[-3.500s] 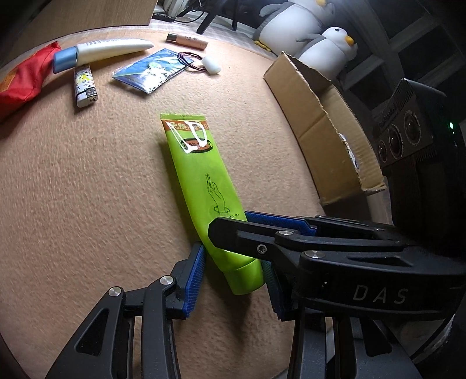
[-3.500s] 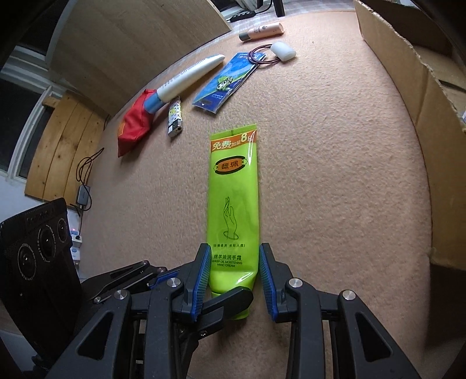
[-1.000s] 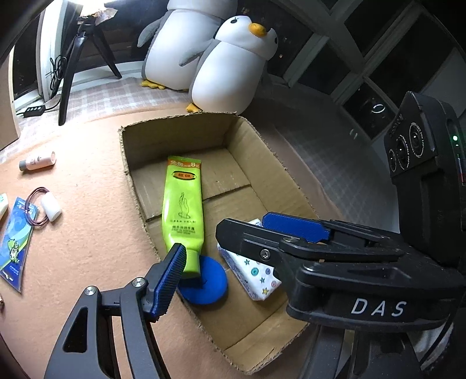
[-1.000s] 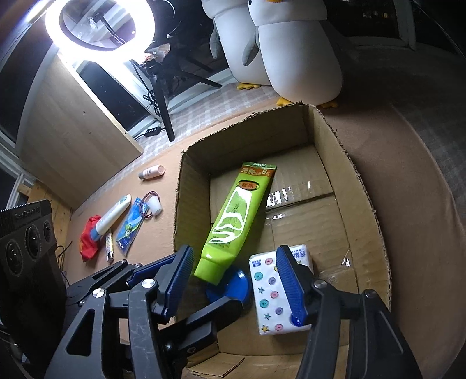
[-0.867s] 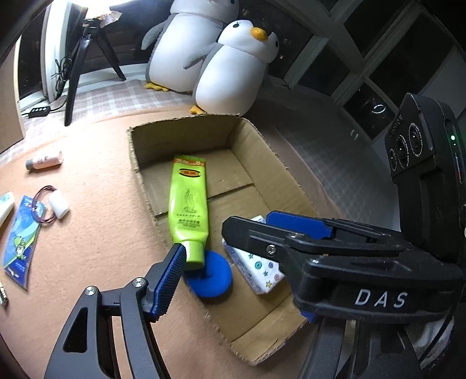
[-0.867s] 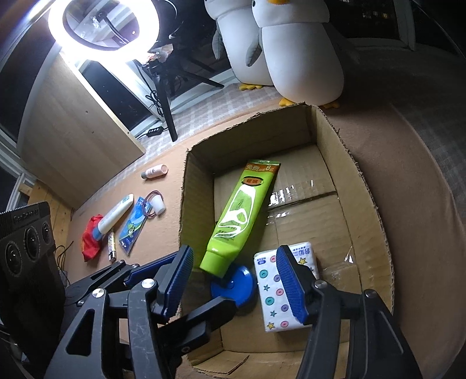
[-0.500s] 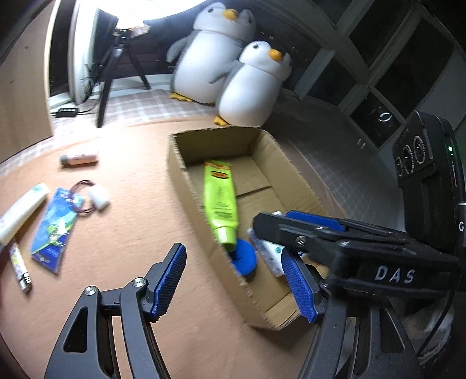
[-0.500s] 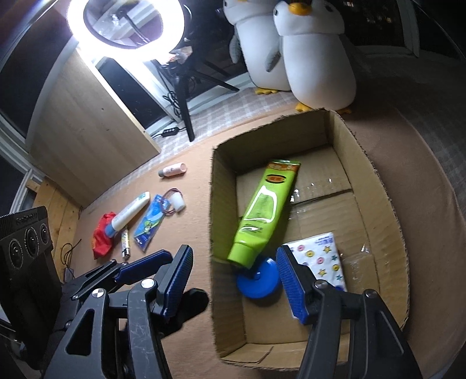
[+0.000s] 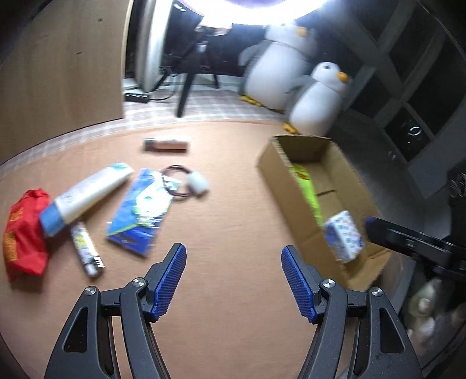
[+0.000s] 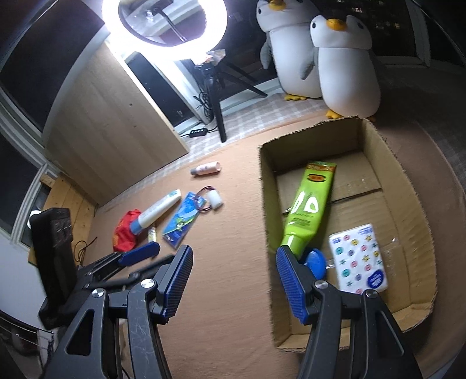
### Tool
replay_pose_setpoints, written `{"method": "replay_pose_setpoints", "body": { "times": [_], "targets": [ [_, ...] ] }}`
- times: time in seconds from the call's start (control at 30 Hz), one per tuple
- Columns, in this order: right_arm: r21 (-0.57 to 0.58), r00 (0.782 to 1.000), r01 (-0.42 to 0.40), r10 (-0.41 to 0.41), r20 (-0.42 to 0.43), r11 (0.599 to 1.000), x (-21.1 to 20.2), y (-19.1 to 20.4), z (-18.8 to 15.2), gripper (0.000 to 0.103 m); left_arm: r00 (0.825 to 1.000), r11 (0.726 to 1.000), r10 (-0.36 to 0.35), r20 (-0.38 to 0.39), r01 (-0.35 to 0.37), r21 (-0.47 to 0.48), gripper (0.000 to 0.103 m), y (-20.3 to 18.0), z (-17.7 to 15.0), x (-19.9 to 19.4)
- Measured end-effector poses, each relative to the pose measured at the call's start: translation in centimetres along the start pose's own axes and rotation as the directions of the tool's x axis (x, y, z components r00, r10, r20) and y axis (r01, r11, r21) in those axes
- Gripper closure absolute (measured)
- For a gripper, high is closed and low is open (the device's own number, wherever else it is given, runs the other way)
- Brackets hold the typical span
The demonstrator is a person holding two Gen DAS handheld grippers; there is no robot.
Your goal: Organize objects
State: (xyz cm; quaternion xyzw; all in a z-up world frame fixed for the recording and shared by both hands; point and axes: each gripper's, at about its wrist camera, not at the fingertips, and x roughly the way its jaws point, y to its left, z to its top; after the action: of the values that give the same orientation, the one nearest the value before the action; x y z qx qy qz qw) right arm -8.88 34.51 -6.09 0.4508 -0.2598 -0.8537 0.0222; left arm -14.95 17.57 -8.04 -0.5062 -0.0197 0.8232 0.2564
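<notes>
The green hand-cream tube [image 10: 311, 210] lies inside the cardboard box [image 10: 265, 204], its cap on a blue disc [image 10: 316, 262] and next to a dotted tissue pack [image 10: 358, 259]. My right gripper [image 10: 233, 262] hovers open over the box's near left wall with nothing between its fingers. My left gripper [image 9: 233, 262] is open over bare mat, left of the box [image 9: 314, 186]. Ahead of it lie a blue packet [image 9: 142, 210], a white tube with a blue cap [image 9: 84, 195], a lighter [image 9: 87, 250], a red pouch [image 9: 23, 236], a hair tie with a white piece [image 9: 192, 183] and a small bottle [image 9: 166, 144].
Two plush penguins [image 10: 343, 64] stand behind the box. A ring light on a tripod [image 10: 163, 23] and a wooden panel [image 10: 110, 116] are at the back left. The tan mat [image 9: 233, 204] has free room between the loose items and the box.
The green tube went from the mat into the box. Over the last second both grippers drew back from the box; the left view swung left onto the loose items.
</notes>
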Motion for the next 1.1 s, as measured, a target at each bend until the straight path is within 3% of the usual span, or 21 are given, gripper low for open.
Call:
{"method": "replay_pose_setpoints", "body": {
  "times": [0.07, 0.37, 0.87, 1.1],
  "targets": [
    [0.002, 1.0, -0.006, 0.006, -0.001, 1.0, 0.0, 0.4, -0.3, 0.047, 1.0, 1.0, 0.004, -0.019, -0.004, -0.01, 0.025, 1.6, 0.3, 0.4],
    [0.033, 1.0, -0.011, 0.012, -0.017, 0.999, -0.2, 0.4, -2.0, 0.046, 0.994, 0.996, 0.085, -0.073, -0.085, -0.006, 0.025, 5.8, 1.7, 3.4],
    [0.057, 0.999, 0.015, -0.014, -0.031, 0.998, -0.7, -0.6, -3.1, 0.046, 0.982, 0.988, 0.154, -0.11, -0.151, 0.037, 0.025, 7.1, 3.4, 7.9],
    [0.048, 0.999, 0.017, -0.014, -0.046, 0.999, -0.3, -0.5, -3.0, 0.046, 0.98, 0.985, 0.169, -0.101, -0.165, 0.045, 0.042, 7.1, 3.4, 8.1]
  ]
}}
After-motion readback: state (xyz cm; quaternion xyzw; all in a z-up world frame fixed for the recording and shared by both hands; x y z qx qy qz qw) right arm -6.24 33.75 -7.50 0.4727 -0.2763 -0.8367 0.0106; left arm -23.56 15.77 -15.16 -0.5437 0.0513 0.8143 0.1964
